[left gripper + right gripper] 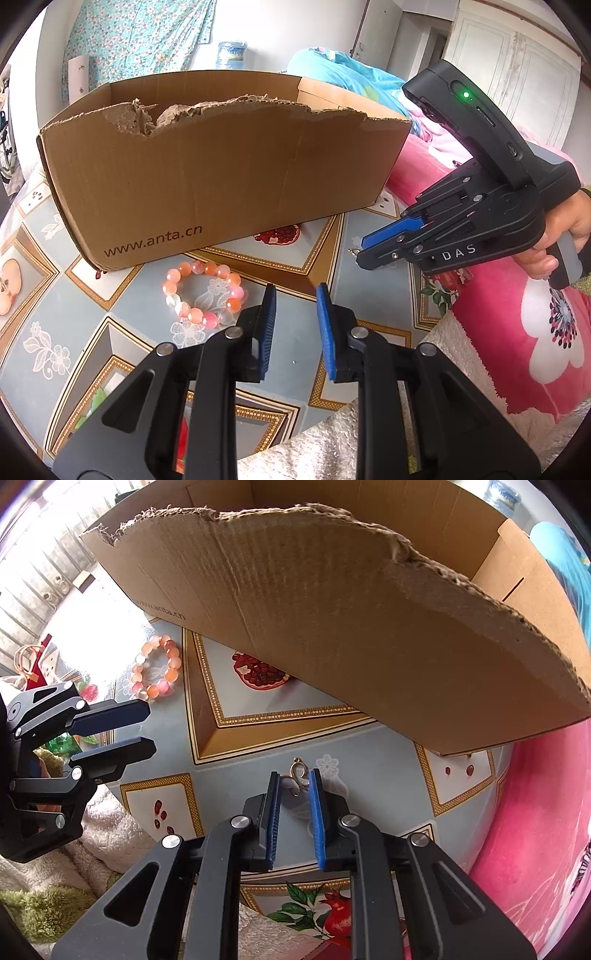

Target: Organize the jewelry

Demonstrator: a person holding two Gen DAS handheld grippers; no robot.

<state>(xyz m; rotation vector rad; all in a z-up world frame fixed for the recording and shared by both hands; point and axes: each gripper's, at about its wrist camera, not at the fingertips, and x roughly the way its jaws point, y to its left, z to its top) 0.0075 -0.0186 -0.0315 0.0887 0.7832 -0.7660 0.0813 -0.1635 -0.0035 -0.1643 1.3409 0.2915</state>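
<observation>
A small gold pendant lies on the patterned tabletop, just in front of the cardboard box. My right gripper points steeply down, and its blue pads touch the pendant on both sides. In the left wrist view the right gripper is at the right, with a bit of gold showing at its tips. A bracelet of orange and pink beads rests on the table left of my left gripper. That gripper is open, its jaws a little apart with nothing between them.
The torn-edged brown box, printed with a web address, stands at the back of the table. A pink flowered blanket lies to the right. A pale fluffy towel covers the near edge. A hand holds the right gripper.
</observation>
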